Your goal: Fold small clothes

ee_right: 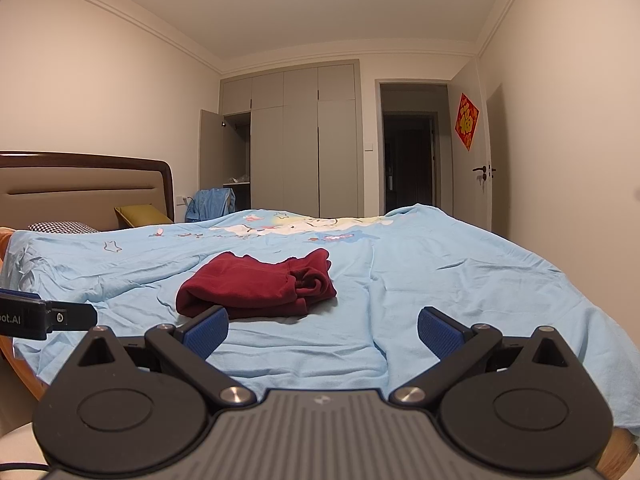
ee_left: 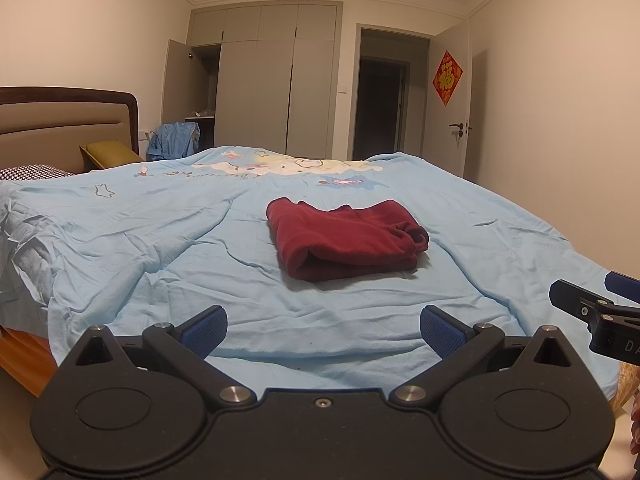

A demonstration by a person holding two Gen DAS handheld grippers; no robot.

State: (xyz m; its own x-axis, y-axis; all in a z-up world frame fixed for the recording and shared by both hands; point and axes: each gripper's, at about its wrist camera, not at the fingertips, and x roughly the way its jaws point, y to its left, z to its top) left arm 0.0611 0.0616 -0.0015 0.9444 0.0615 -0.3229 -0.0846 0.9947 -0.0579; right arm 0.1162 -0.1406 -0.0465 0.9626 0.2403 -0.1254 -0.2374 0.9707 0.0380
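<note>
1. Nearest to us, the left gripper [ee_left: 323, 332] hung over the near edge of the bed with its blue-padded fingers [ee_left: 208, 330] spread wide and nothing between them.
2. Likewise, the right gripper [ee_right: 323, 332] was held just beside it, its jaws equally wide apart and empty; its tip showed at the right edge of the left wrist view, and the left one's tip showed at the left edge of the right wrist view.
3. Under both we saw the light blue bedsheet [ee_left: 160, 248], wrinkled and printed with cartoon figures toward the far side.
4. Farther on, near the middle of the sheet, lay the dark red garment [ee_left: 344, 236] [ee_right: 256, 288], folded into a thick bundle, clear of both grippers.
5. At the left, we saw a houndstooth pillow [ee_left: 34, 171] and a yellow-green cushion [ee_left: 110, 150] against the padded headboard [ee_left: 60, 120].
6. Beyond the bed, a blue cloth [ee_left: 174, 140] hung beside the grey wardrobe [ee_left: 276, 88], one door of which stood open.
7. Farthest off, we made out a dark doorway [ee_left: 380, 96] and a red diamond decoration [ee_left: 447, 78] on the open door.
</note>
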